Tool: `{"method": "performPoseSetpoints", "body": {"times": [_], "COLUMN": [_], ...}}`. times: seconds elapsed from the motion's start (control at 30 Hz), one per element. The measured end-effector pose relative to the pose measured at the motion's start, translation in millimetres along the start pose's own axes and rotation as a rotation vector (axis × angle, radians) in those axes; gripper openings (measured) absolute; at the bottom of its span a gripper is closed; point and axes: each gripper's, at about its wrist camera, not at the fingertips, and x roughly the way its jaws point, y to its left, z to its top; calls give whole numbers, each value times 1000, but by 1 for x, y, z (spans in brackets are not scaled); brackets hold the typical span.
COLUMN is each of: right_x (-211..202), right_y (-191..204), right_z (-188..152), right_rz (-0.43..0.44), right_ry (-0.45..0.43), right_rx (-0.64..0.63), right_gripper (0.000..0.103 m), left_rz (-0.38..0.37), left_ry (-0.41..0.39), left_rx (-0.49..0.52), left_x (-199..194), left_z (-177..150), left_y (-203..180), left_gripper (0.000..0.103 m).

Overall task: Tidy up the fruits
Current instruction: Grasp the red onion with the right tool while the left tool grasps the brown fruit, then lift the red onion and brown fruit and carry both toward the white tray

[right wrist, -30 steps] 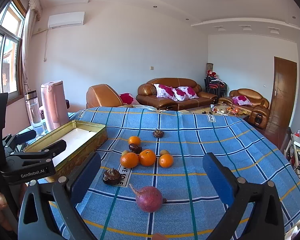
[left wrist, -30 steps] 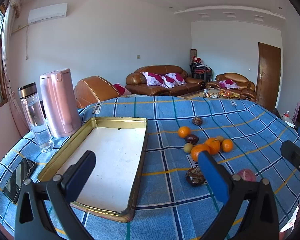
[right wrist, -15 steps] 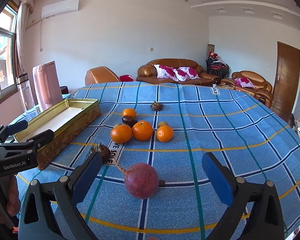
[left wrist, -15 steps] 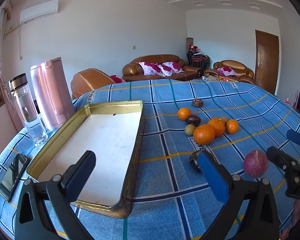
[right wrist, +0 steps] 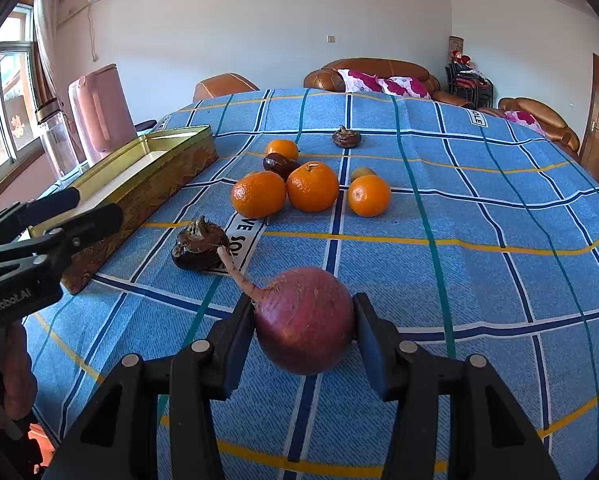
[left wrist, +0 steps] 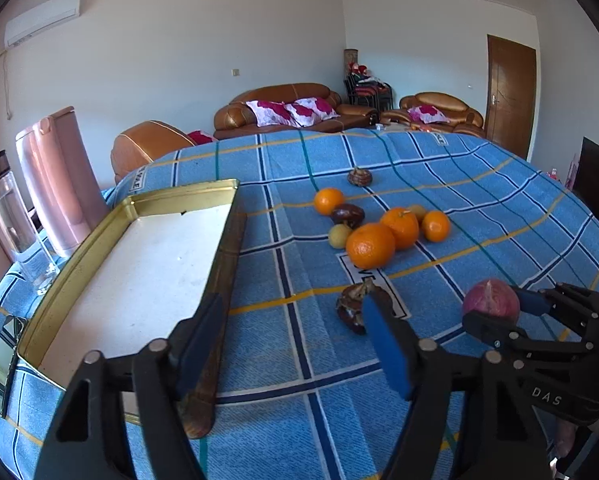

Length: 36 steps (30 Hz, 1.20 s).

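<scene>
Left wrist view: our left gripper [left wrist: 295, 344] fills the bottom centre of the frame, its blue pads parted with nothing between them. At left lies the gold tray [left wrist: 227, 240], its white floor bare. In the middle of the blue checked tablecloth [left wrist: 479, 184] sits a cluster of oranges [left wrist: 370, 245], with smaller dark and pale fruits among them. A brown bulb-shaped fruit [left wrist: 349, 308] lies just beyond the left gripper's right pad. At lower right, our right gripper [left wrist: 499, 312] closes around a purple round fruit [left wrist: 491, 303]. A pink kettle [left wrist: 59, 176] and a clear bottle [left wrist: 7, 216] stand at far left

Right wrist view: at bottom centre the right gripper [right wrist: 304, 332] has both pads pressed against the sides of the purple round fruit [right wrist: 305, 320], whose thin root points up and left. We cannot tell whether it is off the cloth yet. The tray [right wrist: 139, 188] stands at middle left, well apart from the fruit, with the left gripper [right wrist: 71, 210] in front of it

We judge the step in hand to be picking up the first fruit. The next move calls for lifting it and carrying it left, over the tray's wall, without knocking the brown fruit [right wrist: 199, 244] nearby
</scene>
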Motion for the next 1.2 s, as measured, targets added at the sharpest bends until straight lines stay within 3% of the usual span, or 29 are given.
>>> {"method": "performPoseSetpoints", "body": {"times": [0.13, 0.2, 0.4, 0.53, 0.73, 0.87, 1.2], "right_x": [-8, -11, -12, -7, -3, -3, -5], "right_y": [-7, -13, -26, -28, -28, -32, -27], "right_z": [2, 5, 9, 8, 6, 6, 5], "right_rz": [-19, -39, -72, -70, -63, -43, -67], "right_ry": [-45, -60, -74, -66, -52, -48, -64], "right_rx": [32, 50, 74, 78, 69, 93, 64], "right_gripper": [50, 50, 51, 51, 51, 51, 51], "left_rz": [-35, -36, -74, -107, -132, -146, -139], "left_ry": [45, 79, 207, 233, 234, 281, 250], "left_rx": [27, 44, 68, 63, 59, 37, 33], "left_x": [8, 17, 50, 57, 67, 82, 79], "left_z": [2, 4, 8, 14, 13, 8, 7], "left_y": [-12, -18, -33, -34, -39, -36, -33], "left_gripper": [46, 44, 45, 47, 48, 52, 48]}}
